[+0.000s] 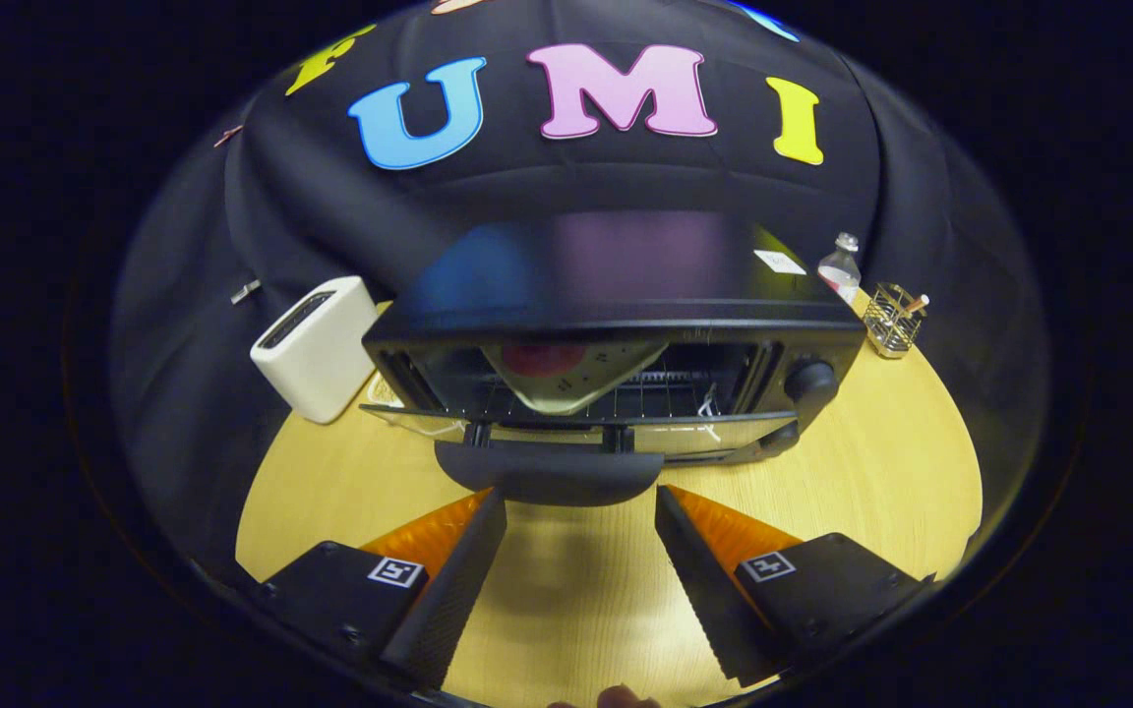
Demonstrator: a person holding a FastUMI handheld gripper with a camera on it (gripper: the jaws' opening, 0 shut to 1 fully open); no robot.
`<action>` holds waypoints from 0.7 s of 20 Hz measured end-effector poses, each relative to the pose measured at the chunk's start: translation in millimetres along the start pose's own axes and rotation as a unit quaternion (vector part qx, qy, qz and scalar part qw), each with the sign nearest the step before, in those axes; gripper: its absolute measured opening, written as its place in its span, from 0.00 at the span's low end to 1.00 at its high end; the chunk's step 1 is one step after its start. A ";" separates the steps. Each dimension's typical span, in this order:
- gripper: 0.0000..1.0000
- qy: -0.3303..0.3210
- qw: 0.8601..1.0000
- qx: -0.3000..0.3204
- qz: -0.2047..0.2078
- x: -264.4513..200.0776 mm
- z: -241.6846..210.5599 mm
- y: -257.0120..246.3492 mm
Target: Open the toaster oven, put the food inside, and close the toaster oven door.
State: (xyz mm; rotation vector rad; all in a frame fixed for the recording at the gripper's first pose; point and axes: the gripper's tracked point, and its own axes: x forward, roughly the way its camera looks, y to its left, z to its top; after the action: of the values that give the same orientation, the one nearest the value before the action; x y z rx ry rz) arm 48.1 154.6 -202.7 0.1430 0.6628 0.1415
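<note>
A: Bench [852, 492], pale wood grain, carries everything in the scene. What stands largest on it?

B: Toaster oven [616, 324], dark, set at the middle of the bench, beyond the claw. Its door [576, 428] is let down to lie nearly flat toward the viewer, with the curved door handle [547, 477] at its front edge.

A: And the food?

B: Food [566, 379], a wedge-shaped slice, pale with a red patch, rests on the wire rack [665, 393] inside the open chamber, toward its left half. Two knobs [810, 379] sit on the oven's right-hand panel.

A: Objects flanking the oven?

B: White appliance [316, 344] with a slot on top, to the left, just beside the oven. To the right rear, a wire basket [893, 320] and a small clear bottle [840, 267], near each other.

A: State of the claw?

B: Claw [581, 506]: fingers spread wide apart, holding nothing. The tips lie just short of the door handle, one to either side of its middle; whether they touch it cannot be told.
</note>
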 end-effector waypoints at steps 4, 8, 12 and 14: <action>1.00 -0.072 0.997 -0.017 0.015 -19.7 60.8 2.3; 1.00 -0.147 0.988 -0.030 0.018 -74.3 104.9 -18.5; 1.00 -0.234 0.971 -0.050 -0.001 -128.6 148.1 -58.1; 1.00 -0.258 0.963 -0.073 -0.025 -151.1 157.0 -83.4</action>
State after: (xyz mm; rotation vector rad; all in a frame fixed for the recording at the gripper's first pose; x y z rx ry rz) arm 34.9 32.6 -4.3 0.0175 0.1343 0.0977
